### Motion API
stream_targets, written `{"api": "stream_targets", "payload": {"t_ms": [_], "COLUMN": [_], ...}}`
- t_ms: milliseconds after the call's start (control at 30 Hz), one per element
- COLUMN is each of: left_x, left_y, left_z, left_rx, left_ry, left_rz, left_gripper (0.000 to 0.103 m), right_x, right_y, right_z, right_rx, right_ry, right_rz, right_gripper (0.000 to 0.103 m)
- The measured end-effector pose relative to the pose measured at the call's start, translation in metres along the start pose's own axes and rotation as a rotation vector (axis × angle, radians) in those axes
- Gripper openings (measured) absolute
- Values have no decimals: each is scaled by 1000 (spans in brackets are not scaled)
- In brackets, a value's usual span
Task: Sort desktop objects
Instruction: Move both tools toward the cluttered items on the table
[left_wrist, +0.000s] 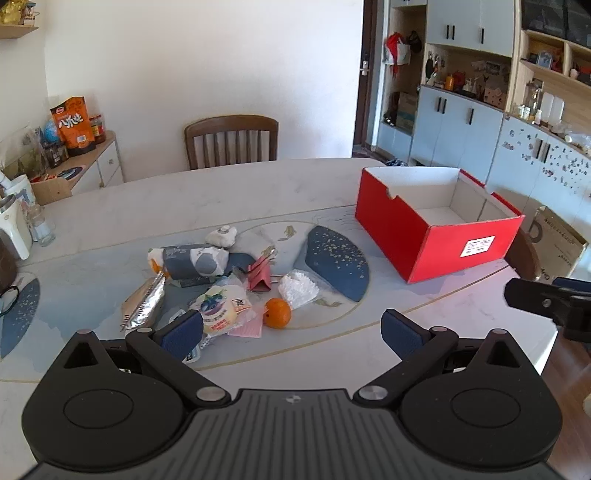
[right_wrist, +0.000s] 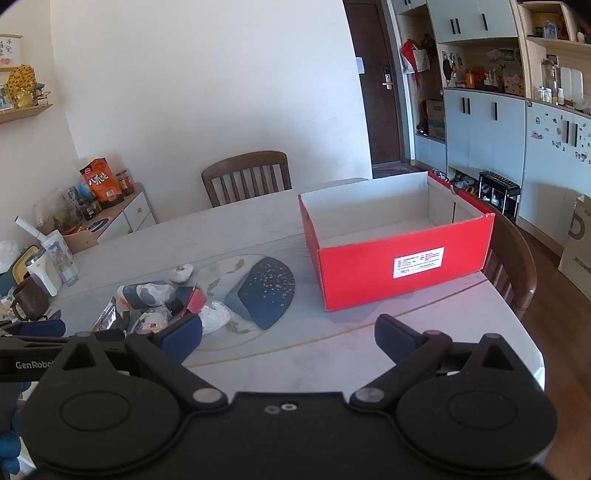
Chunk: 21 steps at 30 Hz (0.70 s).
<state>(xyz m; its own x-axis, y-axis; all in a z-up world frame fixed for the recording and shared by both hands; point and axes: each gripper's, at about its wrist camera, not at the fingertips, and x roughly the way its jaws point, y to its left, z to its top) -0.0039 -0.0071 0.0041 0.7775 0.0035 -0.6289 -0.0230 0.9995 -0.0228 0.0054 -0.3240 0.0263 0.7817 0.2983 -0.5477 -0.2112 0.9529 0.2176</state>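
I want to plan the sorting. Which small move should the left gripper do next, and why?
Probably lower the left gripper onto the orange. Its jaws are open and empty, the orange lies nearest at the pile's edge, and the red box looks empty.

Both wrist cameras look down and forward across the table (left_wrist: 229, 192). The left one faces the clutter; the right (further right) faces the red box (right_wrist: 402, 266), which both views share.

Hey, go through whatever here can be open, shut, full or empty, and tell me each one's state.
Red box: lid off, nothing visible inside.
Left gripper: open, holding nothing.
Right gripper: open, holding nothing.
Dark door: closed.
Upper cabinet doors: closed.
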Motion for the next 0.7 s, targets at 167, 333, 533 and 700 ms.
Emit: {"api": "stream_targets", "payload": {"t_ms": [167, 333, 533, 700], "left_x": [-1, -2, -2, -1], "left_y": [0, 4, 3, 5], "left_z": [0, -1, -1, -2], "left_rx": [-13, -41, -40, -51], "left_ry": [1, -2, 2, 9], "left_rz": [-16, -20, -8, 9], "left_gripper": [103, 103, 103, 103], "right_x": [1, 3, 3, 2], "right_y": [-1, 0, 1, 1], "right_z": [1, 1, 1, 1], "right_rx": [-3, -5, -2, -10], "right_ry": [3, 3, 3, 4], "right_rz": [7, 16, 29, 39], "right_gripper": [100, 100, 100, 100]}}
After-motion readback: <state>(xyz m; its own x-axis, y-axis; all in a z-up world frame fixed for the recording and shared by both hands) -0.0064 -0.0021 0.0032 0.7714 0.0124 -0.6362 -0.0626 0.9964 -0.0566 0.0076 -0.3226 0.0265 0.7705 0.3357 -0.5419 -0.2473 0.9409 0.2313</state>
